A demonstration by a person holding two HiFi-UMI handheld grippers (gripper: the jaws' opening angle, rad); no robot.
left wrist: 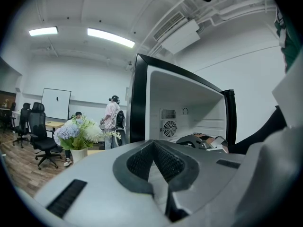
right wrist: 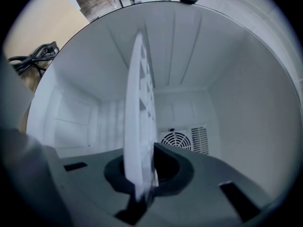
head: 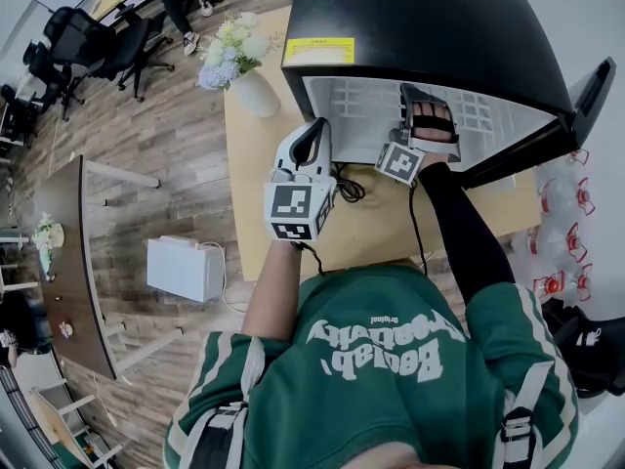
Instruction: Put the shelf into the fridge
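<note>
A black mini fridge (head: 420, 18) stands open on a wooden table (head: 371, 228). The white lattice shelf (head: 361, 106) lies inside its white cavity. My right gripper (head: 415, 96) reaches into the opening and is shut on the shelf's near edge. In the right gripper view the shelf (right wrist: 139, 117) shows edge-on between the jaws of the right gripper (right wrist: 142, 174), with the fan vent (right wrist: 176, 138) on the back wall behind. My left gripper (head: 317, 130) hovers just left of the opening, shut and holding nothing. In its own view the left gripper (left wrist: 154, 148) faces the fridge (left wrist: 184, 108).
The fridge door (head: 586, 96) hangs open at the right. A vase of flowers (head: 239, 62) stands on the table's left corner, and a black cable (head: 347, 189) lies in front of the fridge. A white box (head: 186, 267) sits on the floor; water bottles (head: 562, 203) stand at right.
</note>
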